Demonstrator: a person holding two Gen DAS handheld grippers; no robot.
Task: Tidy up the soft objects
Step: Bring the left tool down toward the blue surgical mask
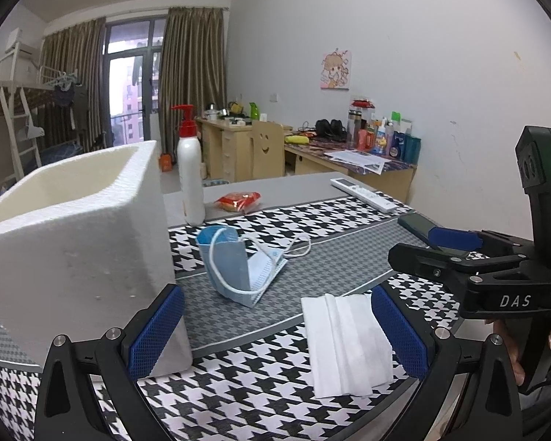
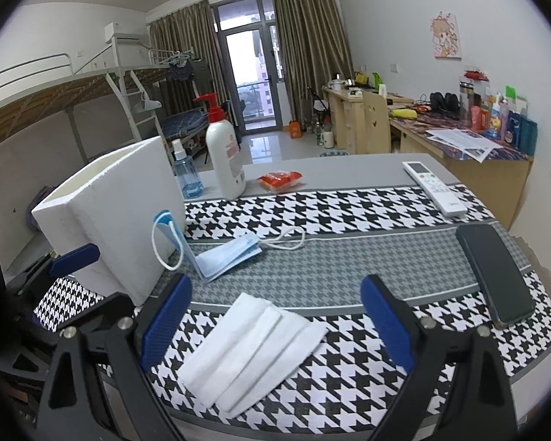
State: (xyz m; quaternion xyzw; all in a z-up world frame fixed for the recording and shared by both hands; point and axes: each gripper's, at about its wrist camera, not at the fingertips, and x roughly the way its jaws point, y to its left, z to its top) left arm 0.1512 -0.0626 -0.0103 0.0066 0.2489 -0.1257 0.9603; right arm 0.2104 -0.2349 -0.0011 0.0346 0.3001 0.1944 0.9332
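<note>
Houndstooth cloth (image 2: 312, 213), "DAS" on right gripper (image 1: 455, 237)

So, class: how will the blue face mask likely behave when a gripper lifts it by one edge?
The blue face mask is thin and folded, so it will probably droop. Its loose ear loops may dangle or snag. It looks very light.

The right gripper (image 2: 275, 318) hangs with its blue-padded jaws spread wide above a folded white tissue (image 2: 251, 354) on the houndstooth table mat (image 2: 349, 217). Beyond lies a blue face mask (image 2: 224, 255), one end propped against a white foam box (image 2: 117, 217). A dark phone (image 2: 496, 275) rests at right, a remote control (image 2: 435, 187) further back
</note>
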